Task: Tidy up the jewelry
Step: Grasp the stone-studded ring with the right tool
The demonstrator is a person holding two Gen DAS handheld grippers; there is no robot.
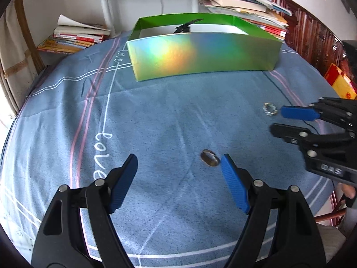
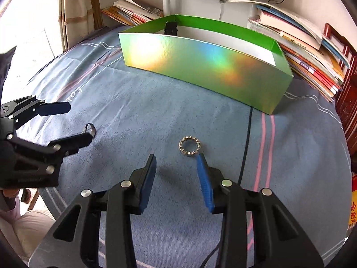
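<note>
A plain metal ring [image 1: 209,157] lies on the blue cloth just left of my left gripper's right fingertip. My left gripper [image 1: 179,163] is open and empty. A beaded silver ring [image 2: 189,145] lies just ahead of my right gripper's right fingertip; it also shows in the left wrist view [image 1: 270,109]. My right gripper [image 2: 176,159] is open and empty; it shows in the left wrist view [image 1: 277,120] at the right. The left gripper [image 2: 77,120] shows at the left of the right wrist view, with the plain ring [image 2: 90,129] between its fingers. An open green holographic box [image 1: 200,51] stands behind.
The box also shows in the right wrist view [image 2: 207,67] and holds a black clip [image 2: 170,28]. Stacks of books [image 1: 75,36] lie at the back left and more books [image 2: 312,51] at the back right. The blue cloth [image 1: 156,116] covers a round table.
</note>
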